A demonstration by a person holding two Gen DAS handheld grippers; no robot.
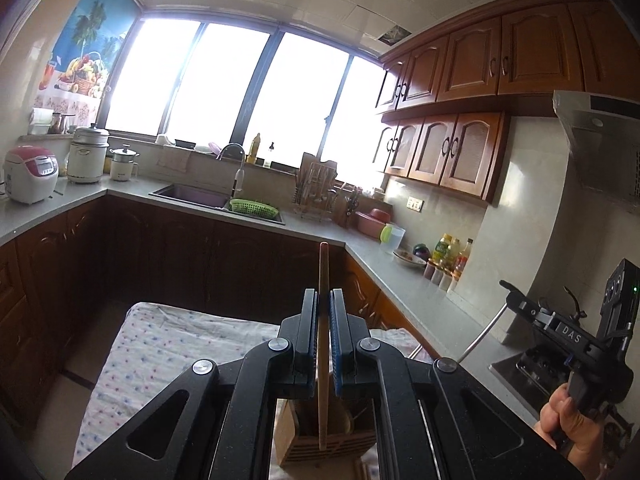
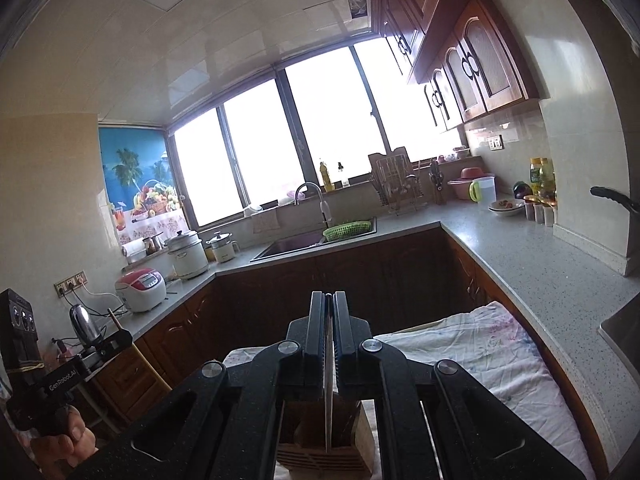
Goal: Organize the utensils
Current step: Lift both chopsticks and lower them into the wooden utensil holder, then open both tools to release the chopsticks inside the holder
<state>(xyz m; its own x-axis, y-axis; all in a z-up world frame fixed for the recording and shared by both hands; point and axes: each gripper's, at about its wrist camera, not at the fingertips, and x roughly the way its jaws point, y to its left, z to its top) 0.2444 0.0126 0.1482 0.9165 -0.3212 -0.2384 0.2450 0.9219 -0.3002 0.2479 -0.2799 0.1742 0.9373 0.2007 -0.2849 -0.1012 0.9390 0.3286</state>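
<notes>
The left tool (image 1: 324, 312), nearly closed, grips mid-shaft a light, stiff wooden stick (image 1: 323, 280) standing in the holder (image 1: 332, 440) at lower centre, while the right tool (image 2: 329, 312) clamps a thin, rigid, slippery metal blade (image 2: 328, 400) entering the same holder.

Blazing white windows (image 1: 240, 92) dead ahead of the tongs, wooden cupboards (image 1: 472, 72) up right, grey counter (image 2: 532, 272) wrapping round, sink (image 1: 192, 196) beneath the glass.
</notes>
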